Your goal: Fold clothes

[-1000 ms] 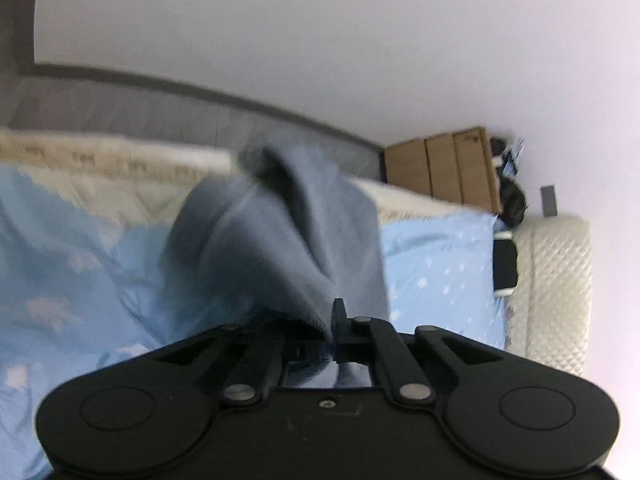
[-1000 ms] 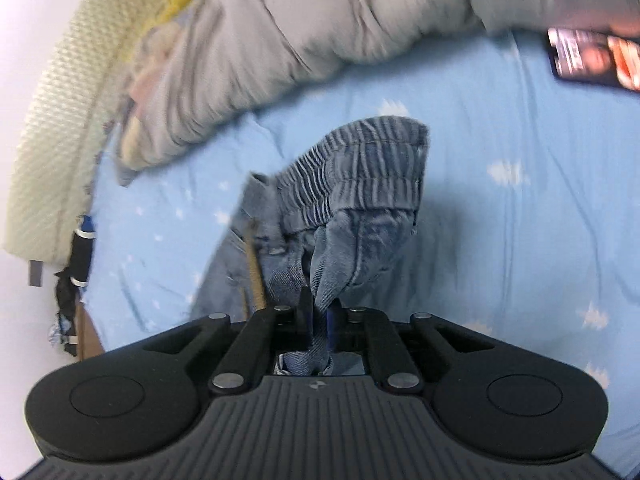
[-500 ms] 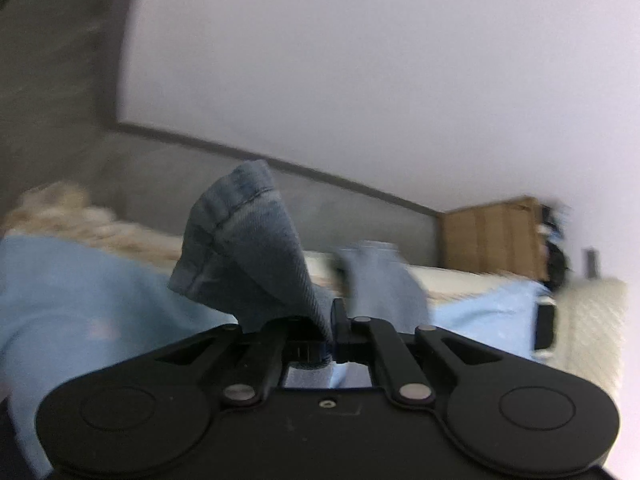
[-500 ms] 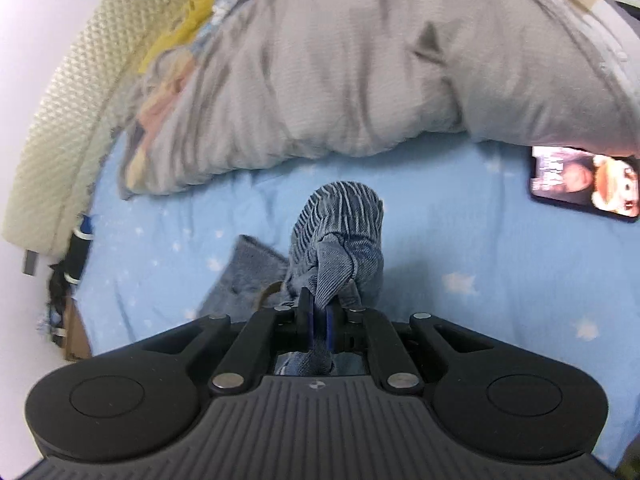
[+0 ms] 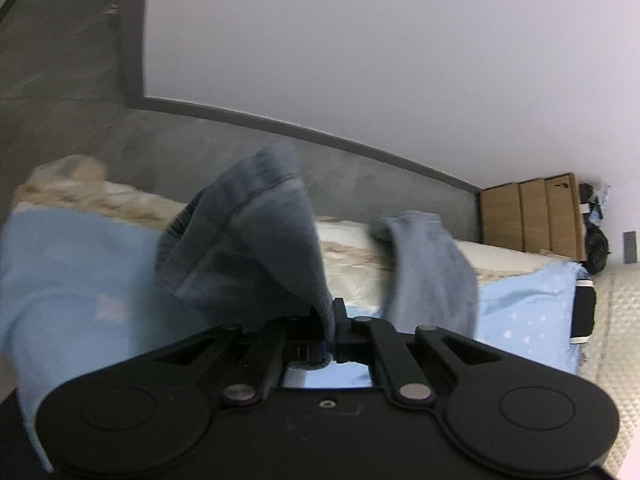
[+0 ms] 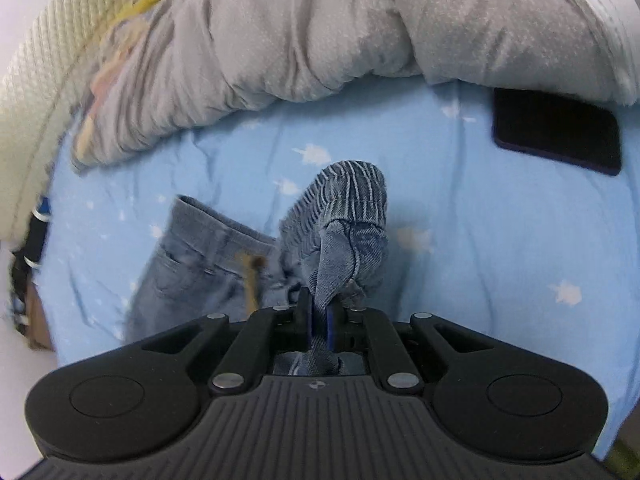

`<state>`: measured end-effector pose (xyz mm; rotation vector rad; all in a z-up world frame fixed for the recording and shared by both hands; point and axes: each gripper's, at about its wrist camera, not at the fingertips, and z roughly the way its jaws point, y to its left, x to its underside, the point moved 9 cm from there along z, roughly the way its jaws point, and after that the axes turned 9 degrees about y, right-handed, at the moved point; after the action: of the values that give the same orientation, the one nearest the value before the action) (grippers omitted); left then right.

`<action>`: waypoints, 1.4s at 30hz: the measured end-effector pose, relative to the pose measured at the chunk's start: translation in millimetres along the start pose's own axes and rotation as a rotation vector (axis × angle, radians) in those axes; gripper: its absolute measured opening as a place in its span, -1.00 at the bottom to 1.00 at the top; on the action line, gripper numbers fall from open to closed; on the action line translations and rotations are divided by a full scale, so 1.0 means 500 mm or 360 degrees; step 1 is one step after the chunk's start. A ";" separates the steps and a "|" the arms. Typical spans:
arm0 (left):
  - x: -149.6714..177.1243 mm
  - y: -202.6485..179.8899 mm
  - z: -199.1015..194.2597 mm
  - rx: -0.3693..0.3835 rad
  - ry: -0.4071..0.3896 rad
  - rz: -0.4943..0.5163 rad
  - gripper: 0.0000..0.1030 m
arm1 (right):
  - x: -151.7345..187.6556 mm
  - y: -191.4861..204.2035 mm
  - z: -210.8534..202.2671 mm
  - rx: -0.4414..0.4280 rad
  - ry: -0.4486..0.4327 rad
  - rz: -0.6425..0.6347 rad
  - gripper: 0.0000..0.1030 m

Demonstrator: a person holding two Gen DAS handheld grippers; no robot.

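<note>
Both tools are clenching the denim jeans (image 6: 344, 240) above the blue bedsheet (image 6: 480, 220), the right gripper (image 6: 318, 322) pinching the ribbed waistband end and the left gripper (image 5: 329, 320) a hem, so the garment's length is hanging between them, sagging toward the sheet.

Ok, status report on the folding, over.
Left tongs shut on denim jeans. Right tongs shut on the elastic waistband. Jeans lifted above blue sheet. Phone nearby, not obstructing.
</note>
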<state>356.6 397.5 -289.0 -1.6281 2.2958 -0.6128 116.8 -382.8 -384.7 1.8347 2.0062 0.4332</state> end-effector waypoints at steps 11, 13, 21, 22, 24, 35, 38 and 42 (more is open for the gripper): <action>0.021 -0.106 0.224 -0.0061 0.0111 0.0159 -0.93 | -0.058 0.075 0.051 -0.0004 -0.0065 0.0000 -0.86; 0.036 -0.108 0.232 -0.0060 0.0151 0.0224 -0.77 | -0.051 0.070 0.052 0.0015 -0.0074 0.0019 -0.82; 0.057 -0.060 0.163 0.0141 0.0303 0.0372 -0.06 | 0.036 0.041 0.028 0.0107 -0.0026 -0.0066 -0.01; 0.052 -0.036 0.153 0.0129 0.0311 0.0373 -0.04 | 0.049 0.035 0.026 0.0121 -0.0022 -0.0080 0.00; 0.046 0.005 0.138 0.0096 0.0306 0.0341 -0.01 | 0.072 0.021 0.021 0.0152 -0.0019 -0.0091 0.06; -0.013 0.126 0.167 0.0149 0.0274 0.0169 0.00 | 0.256 -0.025 0.012 0.0325 0.0139 -0.0154 0.07; -0.008 0.130 0.190 0.0169 0.0275 0.0203 -0.03 | 0.356 0.023 0.037 0.0340 0.0304 -0.0415 0.07; 0.002 0.137 0.237 0.0155 0.0333 0.0157 -0.26 | 0.462 0.143 0.095 0.0301 0.0467 -0.0738 0.06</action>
<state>351.6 393.8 -425.7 -1.4586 2.4316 -0.8943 186.1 -147.8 -409.5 1.3924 2.6607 0.4000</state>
